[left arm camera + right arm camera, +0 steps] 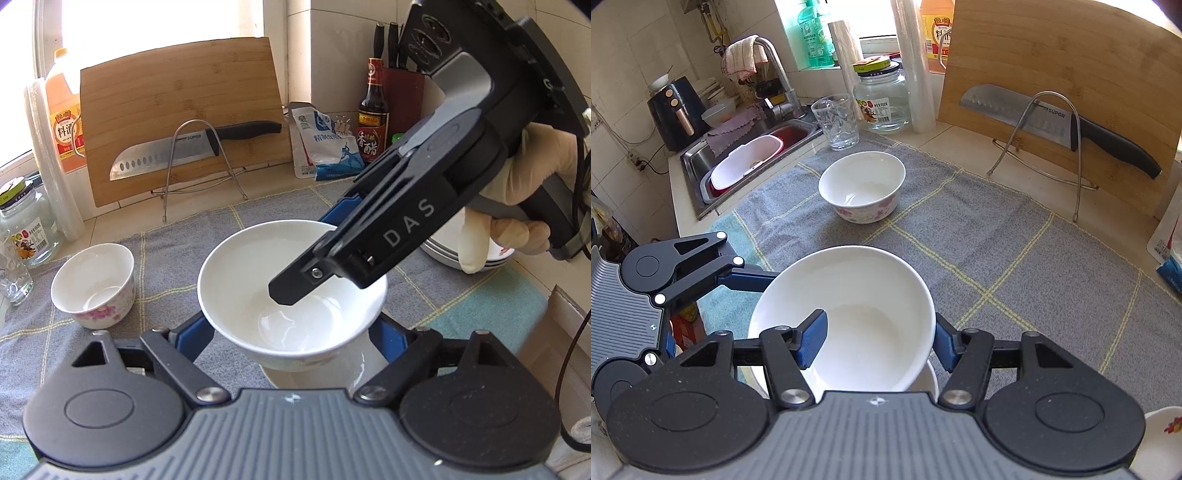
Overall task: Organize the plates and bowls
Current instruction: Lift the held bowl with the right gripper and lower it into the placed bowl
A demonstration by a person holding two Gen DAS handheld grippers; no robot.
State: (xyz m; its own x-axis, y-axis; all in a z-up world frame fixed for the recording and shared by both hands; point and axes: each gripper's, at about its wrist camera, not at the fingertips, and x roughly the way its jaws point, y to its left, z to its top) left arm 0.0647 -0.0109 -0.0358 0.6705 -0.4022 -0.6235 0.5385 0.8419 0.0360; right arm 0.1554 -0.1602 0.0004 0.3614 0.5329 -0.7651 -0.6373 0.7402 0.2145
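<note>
The right gripper (875, 341) is reaching in from the right, tilted downward, a pale-gloved hand (532, 206) wrapping its handle. Its blue-padded fingers (812, 338) are straddling the wall of a plain white ceramic bowl (291, 291): one finger is lying inside the bowl, the other outside against the rim. The pictures do not settle whether they are pinching the wall or only bracketing it.

The left gripper (291, 332) is sitting low and level, its fingers spread wide on either side of the same bowl; contact with its sides cannot be told. The bowl is tilting above a white dish (314, 373) partly hidden beneath it, on a grey checked cloth (997, 258) covering the desk (964, 136).

A small white bowl with pink flowers (862, 186) is standing apart on the cloth, toward the sink (746, 155). A clear drinking glass (836, 120) and a glass jar (882, 101) are standing beyond it. A bamboo cutting board (184, 118) is leaning at the back with a black-handled knife (195, 147) resting in a wire stand (203, 166). Stacked plates (495, 258) are lying behind the right gripper.
</note>
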